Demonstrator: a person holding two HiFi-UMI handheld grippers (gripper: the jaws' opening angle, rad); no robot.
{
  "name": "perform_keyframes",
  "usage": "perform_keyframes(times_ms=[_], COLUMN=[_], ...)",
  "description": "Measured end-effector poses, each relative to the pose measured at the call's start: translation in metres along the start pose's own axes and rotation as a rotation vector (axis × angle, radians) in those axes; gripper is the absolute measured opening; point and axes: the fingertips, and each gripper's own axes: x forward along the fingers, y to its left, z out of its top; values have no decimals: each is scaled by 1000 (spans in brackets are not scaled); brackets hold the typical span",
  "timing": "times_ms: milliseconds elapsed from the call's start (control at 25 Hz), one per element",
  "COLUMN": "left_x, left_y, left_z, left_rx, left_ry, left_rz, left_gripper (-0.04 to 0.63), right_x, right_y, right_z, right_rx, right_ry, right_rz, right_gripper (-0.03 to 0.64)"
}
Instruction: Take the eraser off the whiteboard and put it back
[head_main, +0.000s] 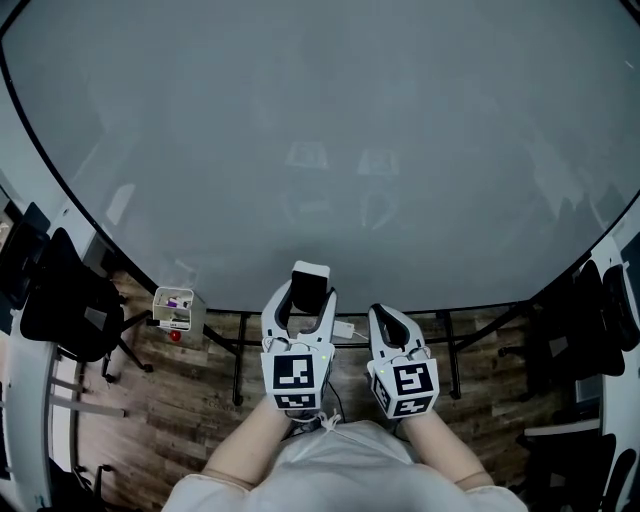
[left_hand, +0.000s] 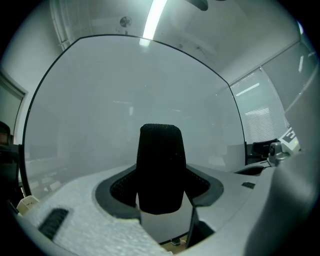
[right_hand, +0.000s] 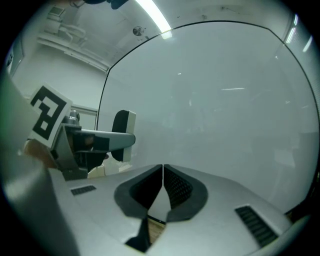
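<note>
Left claw (head_main: 302, 300) grips a black-faced eraser (head_main: 310, 272); right claw (head_main: 385, 318) beside it is closed, empty. Grey whiteboard (head_main: 320, 150) ahead of both, wood floor (head_main: 190, 400) below them

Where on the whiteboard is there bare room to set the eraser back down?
The whiteboard is bare nearly everywhere, from its dark frame at the top and sides down toward the bottom edge. It is crowded only there: the left gripper shut on the eraser, the shut right gripper beside it, and a small marker box by the lower left edge.
</note>
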Motion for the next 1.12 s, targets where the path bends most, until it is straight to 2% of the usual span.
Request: perform_keyframes(times_ms=[360,640,920,1120], left_x=[23,36,42,42], left_y=[20,32,36,35], left_z=[34,40,40,41], left_rx=[-22,-4,47,39], left_ry=[-39,-49,-72,-81], left_rz=[36,87,139,154], left_gripper=[262,262,262,262], right_x=[9,16,20,22], right_y=[-9,-11,-13,-12], right_z=[10,14,11,10], right_rx=[-10,-7,-1,-3], right_ry=[-21,-27,-24,-19], right_rz=[-13,-12,-16,-11], right_gripper=[29,29,29,29])
